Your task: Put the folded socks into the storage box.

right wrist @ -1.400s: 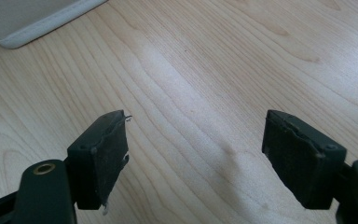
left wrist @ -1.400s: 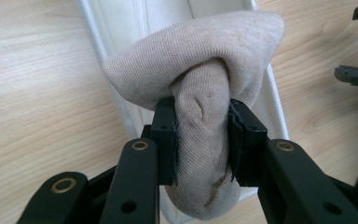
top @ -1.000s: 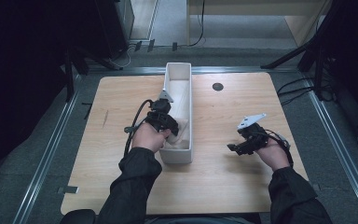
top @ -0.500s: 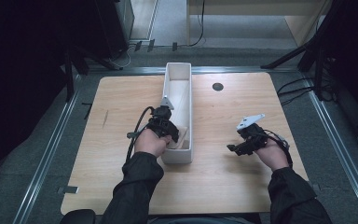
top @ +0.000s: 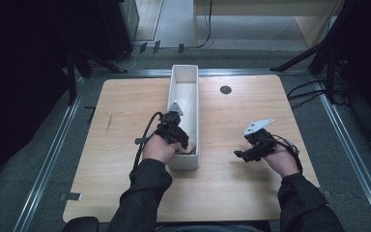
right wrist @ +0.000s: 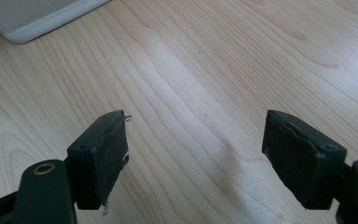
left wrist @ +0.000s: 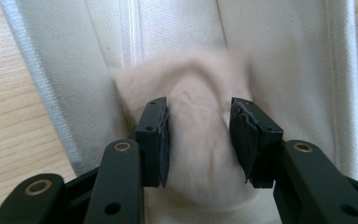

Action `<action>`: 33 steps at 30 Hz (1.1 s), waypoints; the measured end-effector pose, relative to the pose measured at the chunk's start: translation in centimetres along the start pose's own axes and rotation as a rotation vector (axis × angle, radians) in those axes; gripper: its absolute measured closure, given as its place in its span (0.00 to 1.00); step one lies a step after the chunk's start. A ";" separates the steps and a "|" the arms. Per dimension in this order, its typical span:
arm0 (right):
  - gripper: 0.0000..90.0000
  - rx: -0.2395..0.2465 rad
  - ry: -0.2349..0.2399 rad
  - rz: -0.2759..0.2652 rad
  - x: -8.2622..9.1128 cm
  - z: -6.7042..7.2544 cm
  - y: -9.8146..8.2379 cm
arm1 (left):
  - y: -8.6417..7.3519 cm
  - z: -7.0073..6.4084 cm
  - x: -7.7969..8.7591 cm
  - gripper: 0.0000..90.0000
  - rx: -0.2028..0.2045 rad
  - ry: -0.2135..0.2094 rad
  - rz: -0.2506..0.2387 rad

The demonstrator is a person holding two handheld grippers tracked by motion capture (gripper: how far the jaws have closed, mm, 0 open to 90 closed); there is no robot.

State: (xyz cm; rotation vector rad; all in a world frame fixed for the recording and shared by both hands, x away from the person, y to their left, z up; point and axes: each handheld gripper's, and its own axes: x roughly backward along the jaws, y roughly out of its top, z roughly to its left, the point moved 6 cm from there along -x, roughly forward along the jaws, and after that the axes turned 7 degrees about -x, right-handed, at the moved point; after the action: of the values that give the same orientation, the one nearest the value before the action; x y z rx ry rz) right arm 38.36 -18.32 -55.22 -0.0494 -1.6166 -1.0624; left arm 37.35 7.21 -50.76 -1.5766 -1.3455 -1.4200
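One soft beige bundle (left wrist: 196,154) lies inside the white box (top: 191,77) on the tabletop (top: 125,96), at the box's near end. Around it, the left claw (top: 182,144) has just been opening, pads seemingly letting go; placing looks nearly done. Right of the box, the right claw (top: 241,154) gapes empty.

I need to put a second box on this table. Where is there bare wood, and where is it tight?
Bare wood: the wide left part of the table, and the far right stretch past the black dot. Tight: the white bin's near end, where the left tongs straddle a beige cloth.
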 end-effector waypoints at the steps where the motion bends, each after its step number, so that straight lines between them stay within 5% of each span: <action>1: 0.25 0.002 -0.002 0.002 0.0 0.0 0.0 | 0.0 0.0 0.1 0.62 -0.001 0.003 0.000; 8: 0.25 0.004 -0.002 0.010 -0.1 0.0 -0.1 | 0.0 0.2 1.1 0.61 -0.005 0.022 -0.031; 19: 0.24 -0.009 0.009 0.024 -0.2 0.1 -0.1 | -0.9 -0.4 1.7 0.75 -0.053 0.030 -0.028; 33: 0.22 -0.012 0.020 0.042 -0.4 0.3 -0.1 | -1.9 -0.3 -0.2 0.83 -0.053 0.001 0.006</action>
State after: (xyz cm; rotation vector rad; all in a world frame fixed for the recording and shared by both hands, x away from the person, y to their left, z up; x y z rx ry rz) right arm 38.20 -17.95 -55.59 -0.0807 -1.5847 -1.0372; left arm 35.51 7.39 -51.20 -1.6118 -1.3112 -1.4641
